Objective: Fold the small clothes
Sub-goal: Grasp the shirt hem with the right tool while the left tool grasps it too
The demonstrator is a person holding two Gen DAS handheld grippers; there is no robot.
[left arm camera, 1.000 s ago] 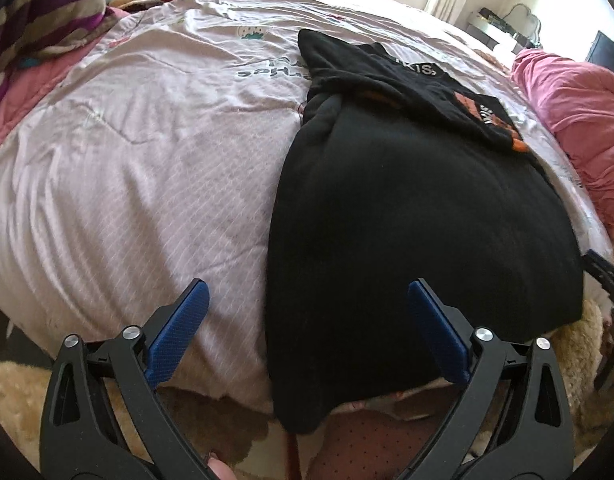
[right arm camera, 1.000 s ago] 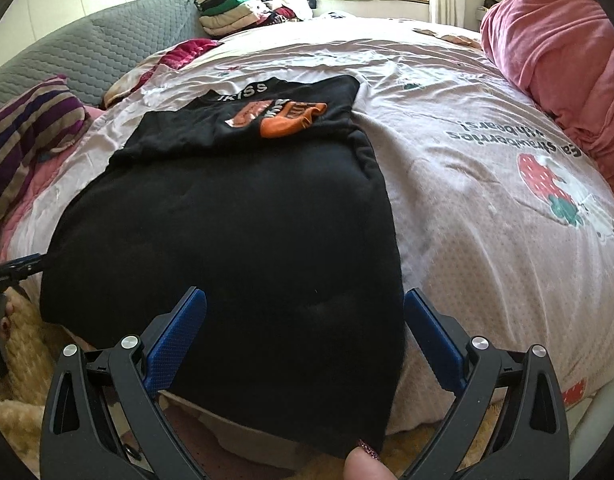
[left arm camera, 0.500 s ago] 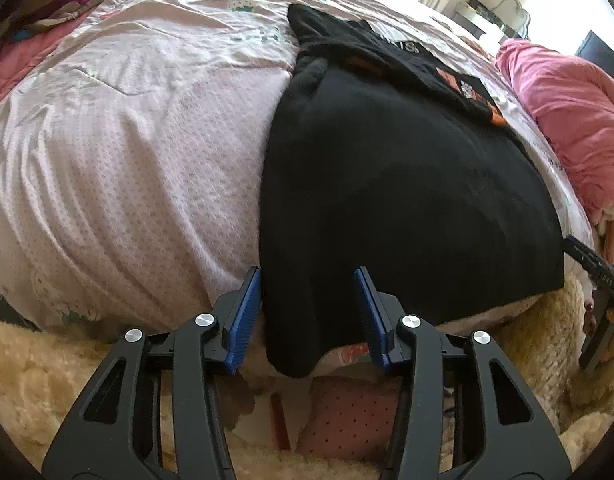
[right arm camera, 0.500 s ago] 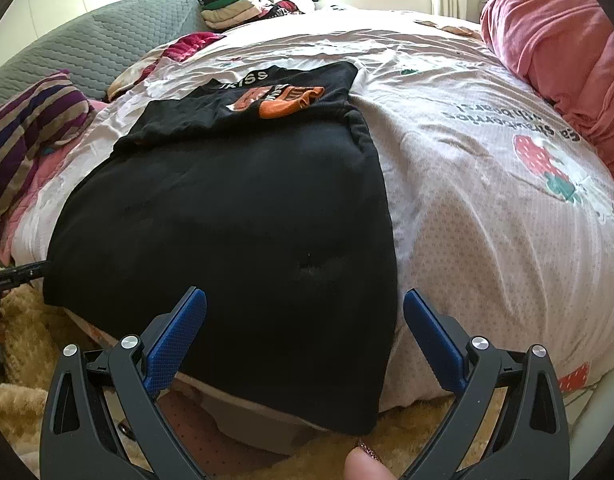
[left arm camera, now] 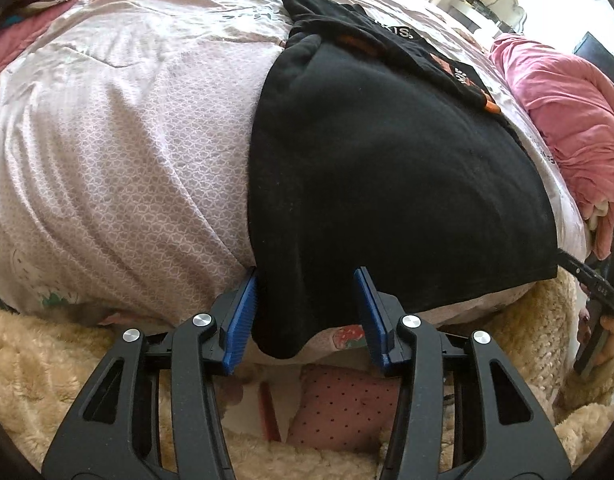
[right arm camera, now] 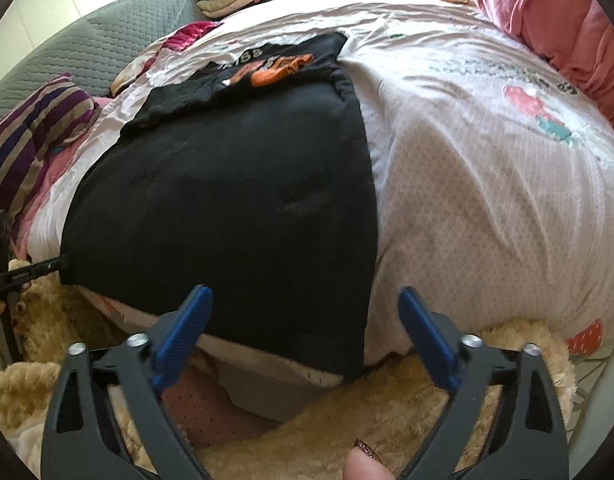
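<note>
Black garment: a black garment (left arm camera: 387,176) lies spread flat on the bed, its near edge hanging over the bed's front side; a second dark piece with orange print (right arm camera: 275,68) lies at its far end.
Bed cover: pale pink quilt (left arm camera: 127,140) with small dots and strawberry prints, creased around the garment.
My left gripper: my left gripper (left arm camera: 305,312) sits at the garment's near left corner, which hangs down between the blue pads (left arm camera: 243,316). The left pad lies against the cloth edge; the right pad stands clear of it, so I am not clamping the cloth, and the jaws are partly apart.
My right gripper: my right gripper (right arm camera: 303,344) hovers at the near right corner of the garment; its jaws are wide and closing, with the hanging corner between the blue pads (right arm camera: 183,332) and neither pad pressing on it.
My finger: a fingertip with a glittery nail (right arm camera: 365,466) shows at the bottom of the right view.
Below the bed edge: fluffy beige blanket (left arm camera: 47,360) and a pink dotted cloth (left arm camera: 339,404).
Far right: a rumpled pink blanket (right arm camera: 567,20) on the bed.
Far left: a striped cushion (right arm camera: 35,128) and a grey quilted headboard (right arm camera: 87,44).
</note>
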